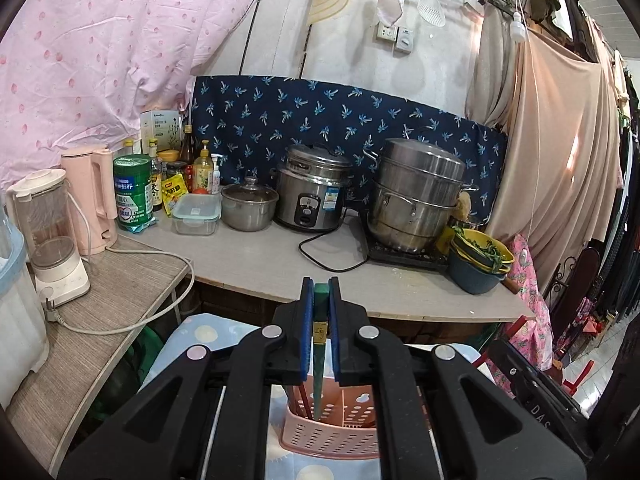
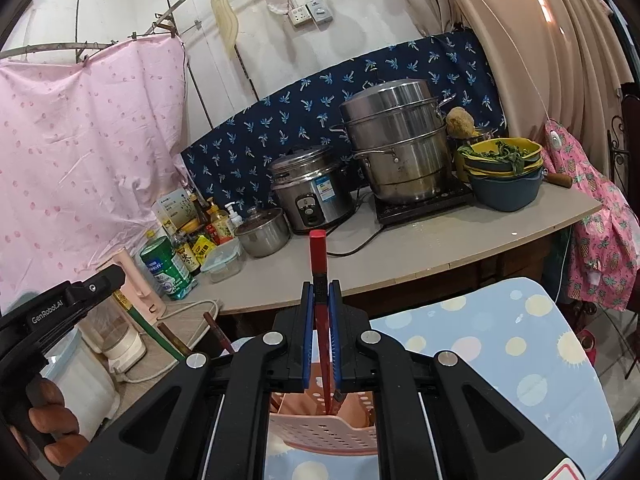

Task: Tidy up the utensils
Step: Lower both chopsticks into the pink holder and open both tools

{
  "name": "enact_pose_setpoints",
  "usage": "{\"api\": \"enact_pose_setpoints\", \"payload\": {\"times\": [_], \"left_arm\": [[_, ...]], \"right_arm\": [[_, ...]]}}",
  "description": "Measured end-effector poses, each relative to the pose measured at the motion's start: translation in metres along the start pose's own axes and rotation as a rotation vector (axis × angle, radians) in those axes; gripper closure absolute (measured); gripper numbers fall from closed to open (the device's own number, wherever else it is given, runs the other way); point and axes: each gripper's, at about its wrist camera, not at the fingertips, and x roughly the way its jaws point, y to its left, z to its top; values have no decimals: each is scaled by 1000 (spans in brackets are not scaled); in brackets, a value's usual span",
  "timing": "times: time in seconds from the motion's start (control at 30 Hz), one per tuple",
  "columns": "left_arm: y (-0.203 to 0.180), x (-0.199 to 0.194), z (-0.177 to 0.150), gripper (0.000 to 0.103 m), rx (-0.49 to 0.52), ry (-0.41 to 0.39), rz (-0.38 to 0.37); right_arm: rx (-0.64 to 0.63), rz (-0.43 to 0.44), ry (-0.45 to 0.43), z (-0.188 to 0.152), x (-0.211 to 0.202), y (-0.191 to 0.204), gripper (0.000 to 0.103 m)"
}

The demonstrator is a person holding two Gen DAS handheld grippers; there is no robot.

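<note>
My left gripper [image 1: 321, 286] is shut on a green chopstick [image 1: 320, 344] that stands upright, its tip down inside a pink perforated utensil basket [image 1: 332, 436]. Reddish-brown chopsticks [image 1: 303, 400] stand in the basket beside it. My right gripper [image 2: 321, 290] is shut on a red chopstick [image 2: 319, 264], upright, its lower end inside the same pink basket [image 2: 324, 428]. The left gripper body [image 2: 68, 304] shows at the left of the right wrist view, with the green chopstick [image 2: 154, 338] and brown chopsticks [image 2: 218, 332] below it.
The basket sits on a blue polka-dot cloth [image 2: 500, 344]. Behind is a counter [image 1: 360, 280] with a rice cooker [image 1: 310, 196], steamer pot [image 1: 416, 196], small lidded pot [image 1: 249, 206], stacked bowls with greens [image 1: 480, 260], bottles, and a blender [image 1: 52, 236] at left.
</note>
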Motion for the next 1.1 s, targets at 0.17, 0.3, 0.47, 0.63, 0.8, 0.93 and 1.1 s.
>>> {"api": "enact_pose_setpoints", "payload": {"times": [0.17, 0.3, 0.47, 0.63, 0.8, 0.93, 1.1], "left_arm": [[0, 0, -3, 87, -3, -7, 14], [0, -3, -4, 68, -15, -11, 25], [-1, -8, -7, 67, -7, -3, 33], [-2, -16, -9, 63, 1, 5, 43], [0, -24, -13, 60, -1, 27, 43], [-1, -31, -20, 60, 10, 54, 45], [-2, -41, -35, 59, 31, 88, 52]], "right_arm": [[0, -8, -8, -1, -4, 0, 88], [5, -3, -21, -1, -10, 0, 80], [-2, 4, -26, -1, -19, 3, 78], [-7, 14, -27, -2, -29, 6, 75], [-12, 24, -24, -6, -43, 8, 75], [-6, 37, -14, -12, -53, 9, 75], [-10, 50, 10, -23, -65, 12, 75]]}}
